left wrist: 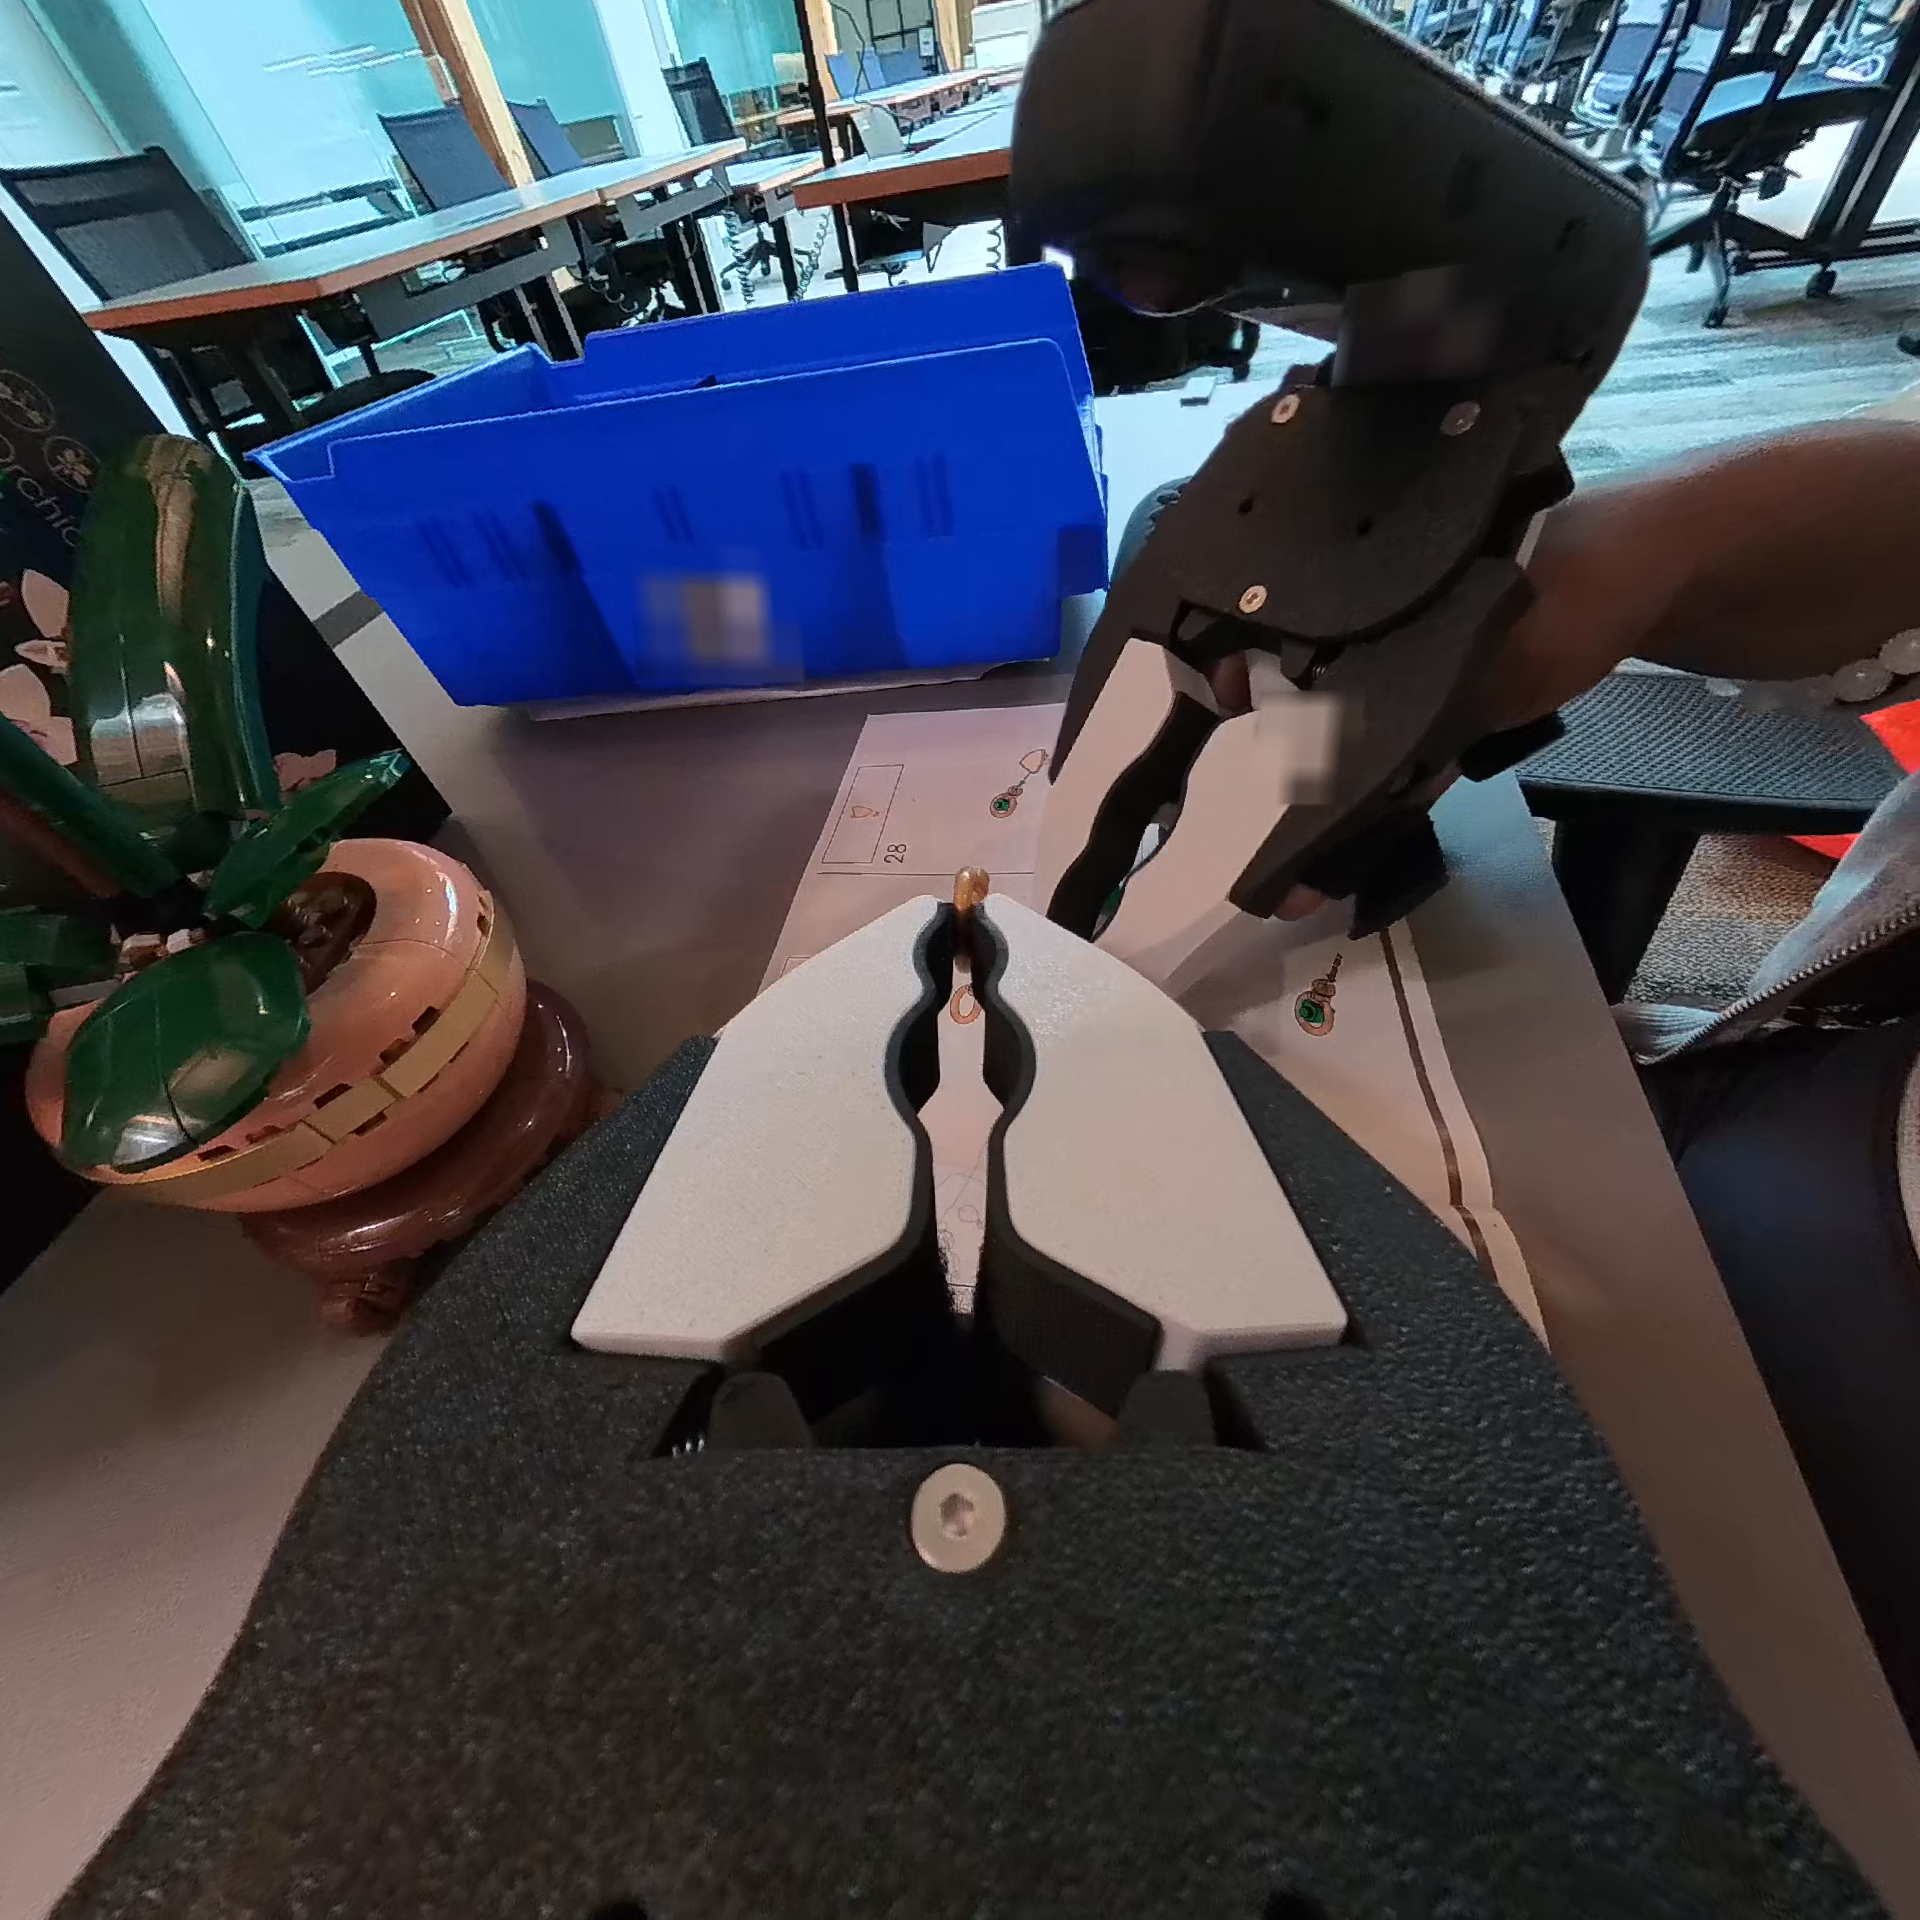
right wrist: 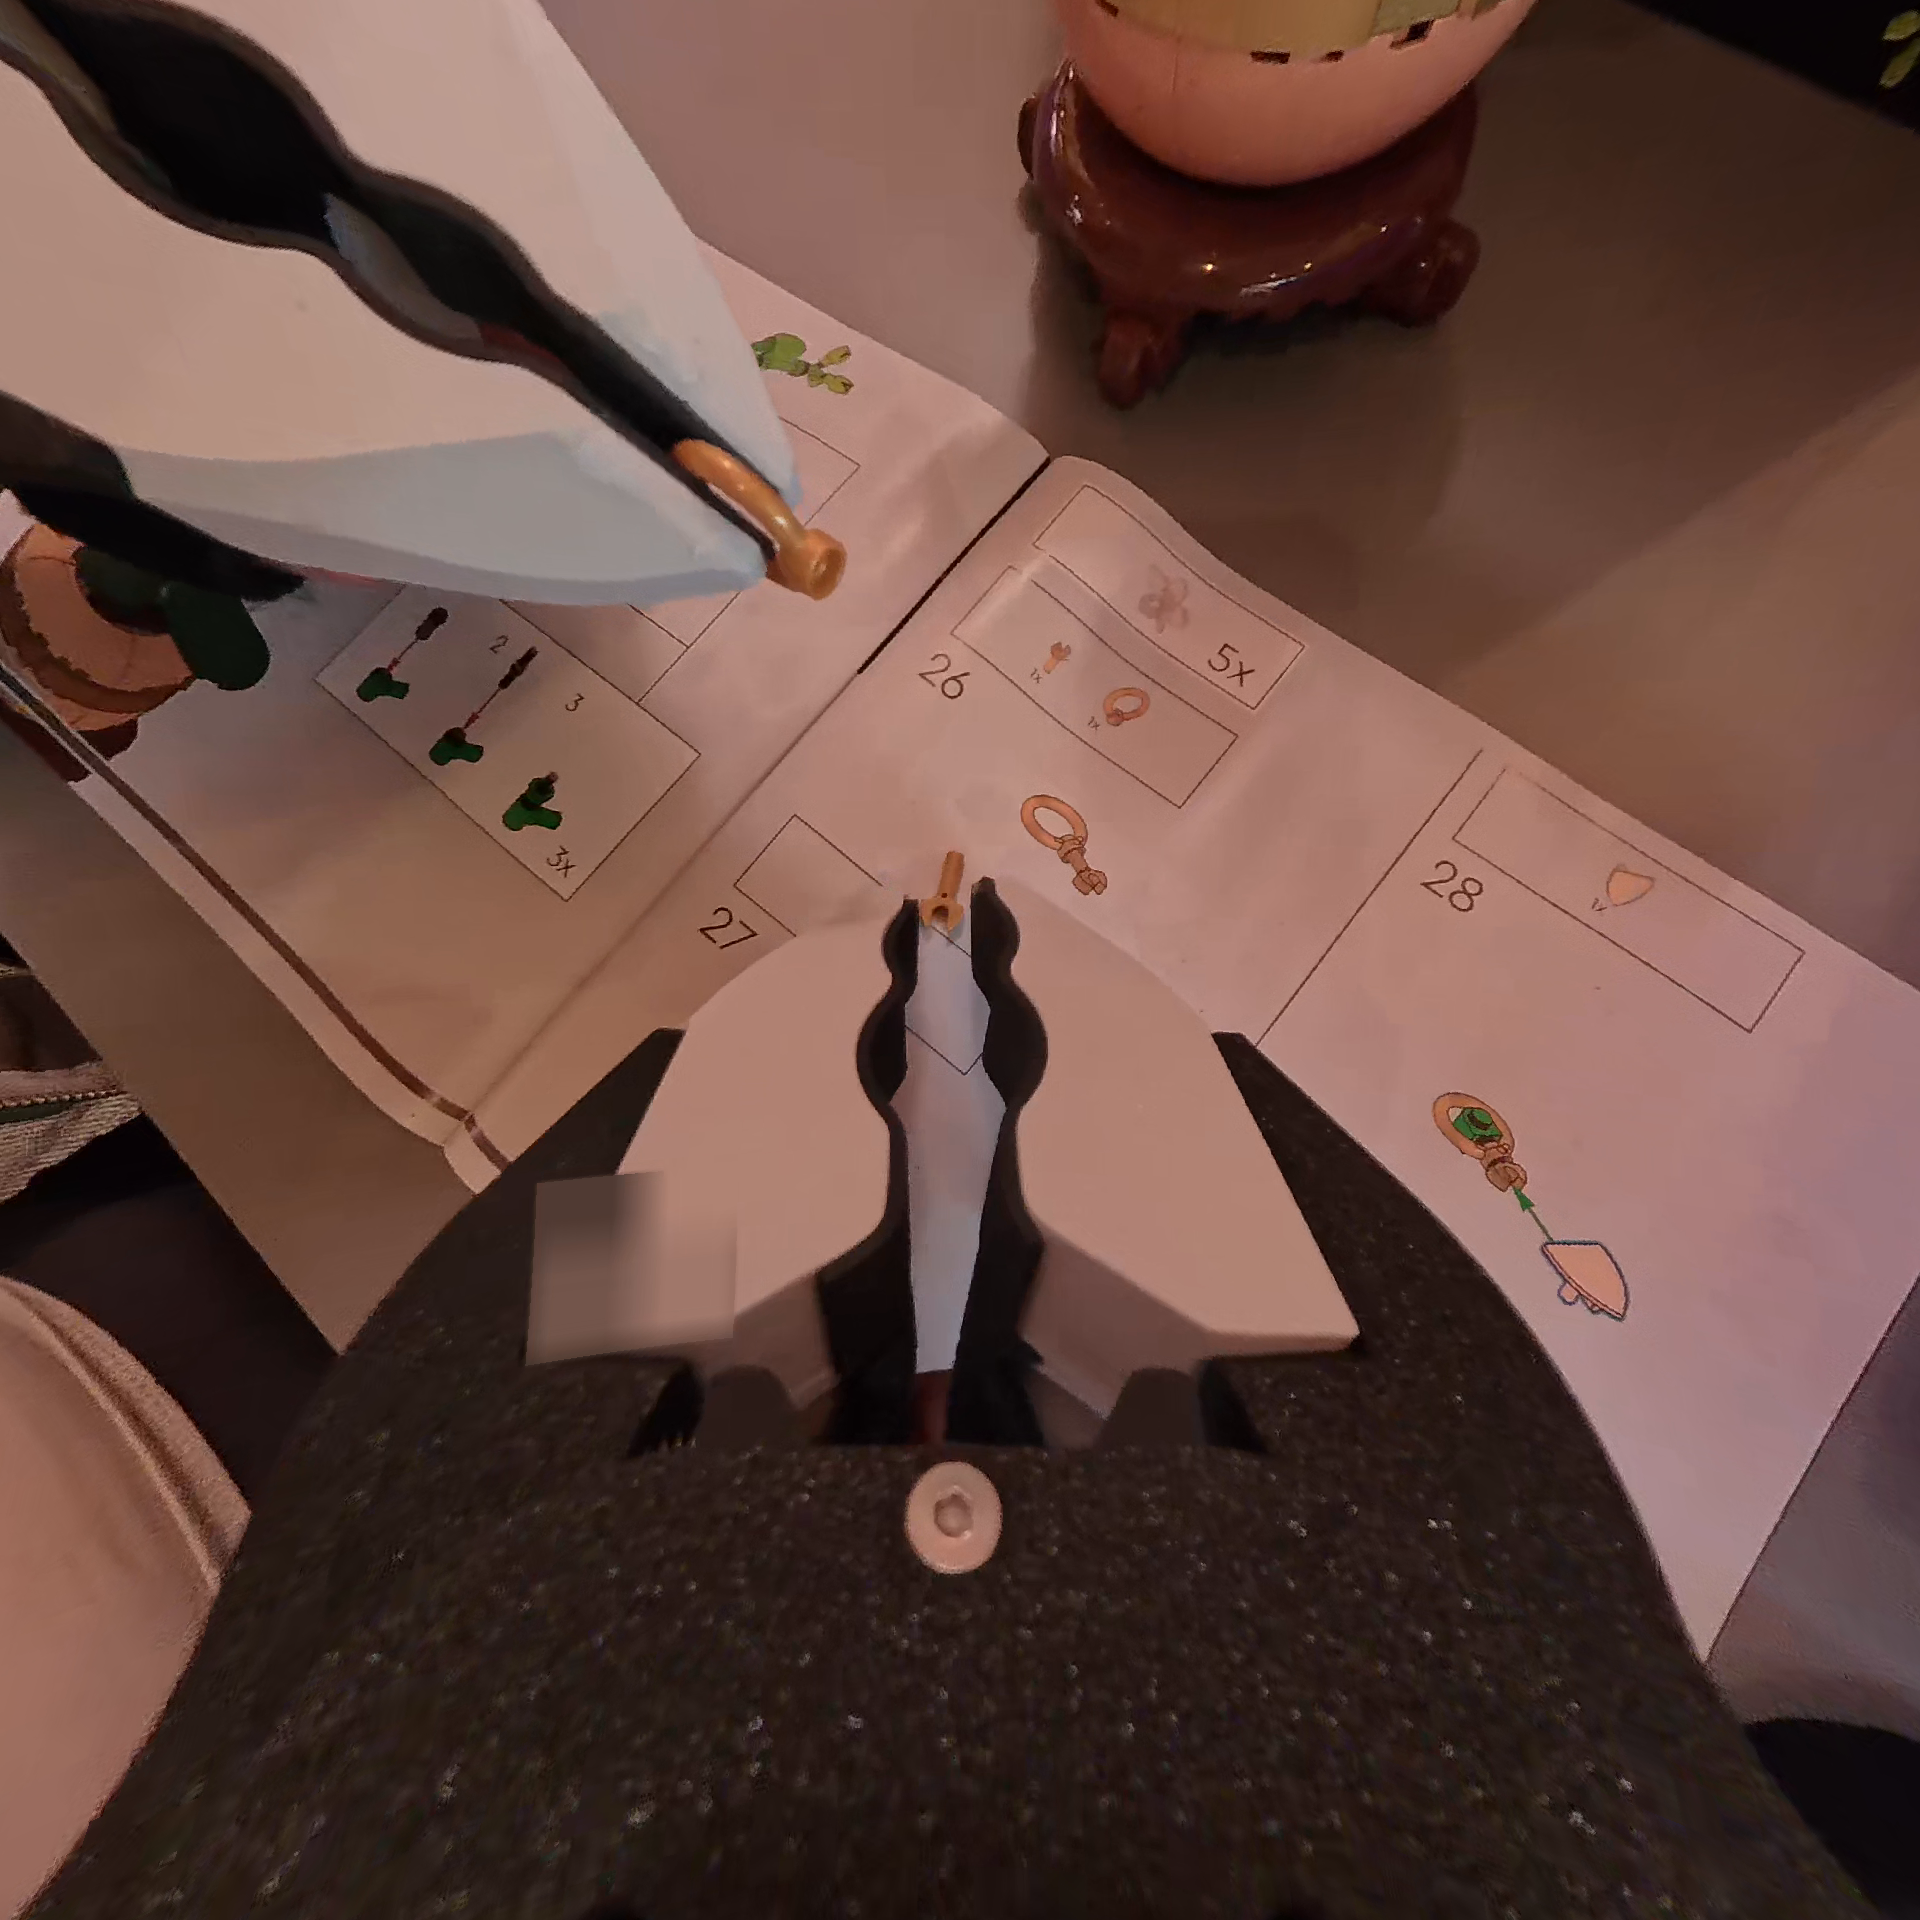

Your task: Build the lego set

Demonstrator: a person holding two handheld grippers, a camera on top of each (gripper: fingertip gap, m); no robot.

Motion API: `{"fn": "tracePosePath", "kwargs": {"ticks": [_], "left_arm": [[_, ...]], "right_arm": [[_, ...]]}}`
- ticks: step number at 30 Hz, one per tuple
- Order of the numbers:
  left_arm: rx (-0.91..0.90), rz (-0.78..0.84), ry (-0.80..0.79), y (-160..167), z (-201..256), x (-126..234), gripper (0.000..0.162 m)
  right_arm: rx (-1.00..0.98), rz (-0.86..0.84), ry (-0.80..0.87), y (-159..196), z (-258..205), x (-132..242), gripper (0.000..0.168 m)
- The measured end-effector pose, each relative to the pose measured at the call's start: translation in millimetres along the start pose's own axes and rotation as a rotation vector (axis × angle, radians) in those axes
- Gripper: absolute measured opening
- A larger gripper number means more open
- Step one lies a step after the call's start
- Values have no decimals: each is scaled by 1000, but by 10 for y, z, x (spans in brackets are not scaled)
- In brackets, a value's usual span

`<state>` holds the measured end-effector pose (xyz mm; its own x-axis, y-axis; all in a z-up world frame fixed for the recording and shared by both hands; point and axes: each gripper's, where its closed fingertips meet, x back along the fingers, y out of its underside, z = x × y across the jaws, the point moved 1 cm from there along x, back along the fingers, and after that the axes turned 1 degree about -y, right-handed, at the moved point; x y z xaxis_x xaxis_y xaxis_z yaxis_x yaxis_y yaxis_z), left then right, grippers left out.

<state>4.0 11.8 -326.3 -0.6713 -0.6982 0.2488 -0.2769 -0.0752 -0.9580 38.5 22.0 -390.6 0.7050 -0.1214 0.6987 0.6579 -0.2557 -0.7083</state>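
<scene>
While the left claw (left wrist: 968, 914) is seen from its own camera, its two tips are pressed nearly together, and a small tan ring piece (left wrist: 970, 891) is pinched between them above the open booklet (left wrist: 935, 810). A plant pot (left wrist: 301, 1039) is stood nearby, left of it.

From the right camera, the right claw (right wrist: 961, 902) is seen a little apart, with a tiny tan peg (right wrist: 945, 891) stuck at one tip, over the booklet (right wrist: 1351, 935).

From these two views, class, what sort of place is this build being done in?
Probably an open-plan office. Behind the blue bin stand rows of long desks with office chairs and glass partitions. The instruction booklet lies open on a grey table.
</scene>
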Motion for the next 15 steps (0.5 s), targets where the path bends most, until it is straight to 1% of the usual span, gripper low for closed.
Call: {"fn": "tracePosePath", "kwargs": {"ticks": [4, 7, 11, 15], "left_arm": [[0, -4, 2, 5, 1, -5, 2], [-6, -8, 5, 7, 8, -7, 2], [3, 8, 6, -7, 0, 8, 2], [36, 11, 32, -5, -1, 37, 2]], "right_arm": [[55, 5, 27, 3, -14, 3, 7], [97, -3, 13, -10, -18, 1, 7], [144, 24, -92, -12, -18, 12, 6], [154, 155, -258, -118, -36, 186, 7]]}}
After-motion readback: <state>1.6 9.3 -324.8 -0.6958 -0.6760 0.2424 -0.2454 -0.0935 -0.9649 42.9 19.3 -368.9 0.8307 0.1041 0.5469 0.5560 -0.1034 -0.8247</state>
